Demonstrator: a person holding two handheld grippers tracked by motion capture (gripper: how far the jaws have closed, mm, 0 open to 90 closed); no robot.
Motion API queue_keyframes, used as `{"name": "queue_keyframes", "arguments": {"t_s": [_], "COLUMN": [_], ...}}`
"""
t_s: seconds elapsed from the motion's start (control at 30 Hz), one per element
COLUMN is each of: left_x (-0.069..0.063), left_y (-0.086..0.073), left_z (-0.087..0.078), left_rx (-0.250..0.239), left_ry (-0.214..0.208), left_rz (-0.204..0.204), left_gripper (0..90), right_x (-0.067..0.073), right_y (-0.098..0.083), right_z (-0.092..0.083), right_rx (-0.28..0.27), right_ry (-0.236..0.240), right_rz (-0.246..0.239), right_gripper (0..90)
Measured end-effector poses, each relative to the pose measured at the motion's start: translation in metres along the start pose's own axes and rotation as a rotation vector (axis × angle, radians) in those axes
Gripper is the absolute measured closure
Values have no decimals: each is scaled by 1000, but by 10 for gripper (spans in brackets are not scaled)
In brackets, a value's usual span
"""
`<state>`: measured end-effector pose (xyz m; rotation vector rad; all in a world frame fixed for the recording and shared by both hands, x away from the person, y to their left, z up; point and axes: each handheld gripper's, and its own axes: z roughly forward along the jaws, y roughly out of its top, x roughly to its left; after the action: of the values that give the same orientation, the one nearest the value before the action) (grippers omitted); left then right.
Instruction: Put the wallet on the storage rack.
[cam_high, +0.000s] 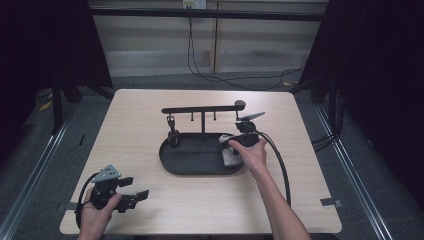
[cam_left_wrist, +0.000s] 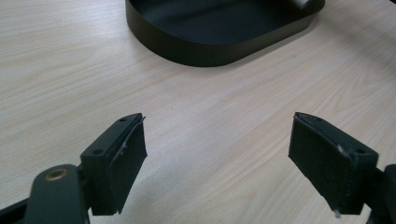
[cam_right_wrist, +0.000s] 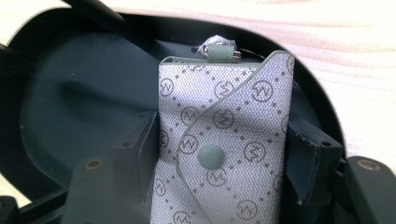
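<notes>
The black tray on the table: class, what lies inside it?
Inside the black tray, at its right end, lies a grey patterned pouch with a snap button, the right gripper closed on its sides. The tray floor beneath the pouch is covered.

A pale wood table is standing on grey flooring; black cables are trailing beneath, perhaps, panelled walling.
</notes>
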<state>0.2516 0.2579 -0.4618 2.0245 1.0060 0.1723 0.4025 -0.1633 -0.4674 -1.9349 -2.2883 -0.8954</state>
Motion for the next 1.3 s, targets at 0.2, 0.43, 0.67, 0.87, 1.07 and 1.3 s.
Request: {"name": "queue_keyframes", "arguments": {"t_s": [0.2,0.43,0.67,0.87,1.07,1.3], "left_x": [0,-2,-2,-1,0,0], "left_y": [0,0,0,0,0,1], "left_z": [-1,-1,-2,-1,-1,-2], "left_rx": [-6,-13,-22,-17,-13,-15], "left_ry": [-6,-8,-4,-2,5,7], "left_rz": [0,9,4,0,0,0], "left_gripper": [188,188,188,188,188,188], "right_x": [-6,-8,-6,-10,-18,-25], "right_y": [-5,-4,-6,-8,-16,-24], "right_z": [6,2,-4,-18,-34,-53], "right_rx": [-19,-25,-50,-101,-139,-182], "right_ry": [27,23,22,46,40,40], "right_rz": [31,31,19,8,-4,-49], "right_gripper": [311,282,245,232,209,195]}}
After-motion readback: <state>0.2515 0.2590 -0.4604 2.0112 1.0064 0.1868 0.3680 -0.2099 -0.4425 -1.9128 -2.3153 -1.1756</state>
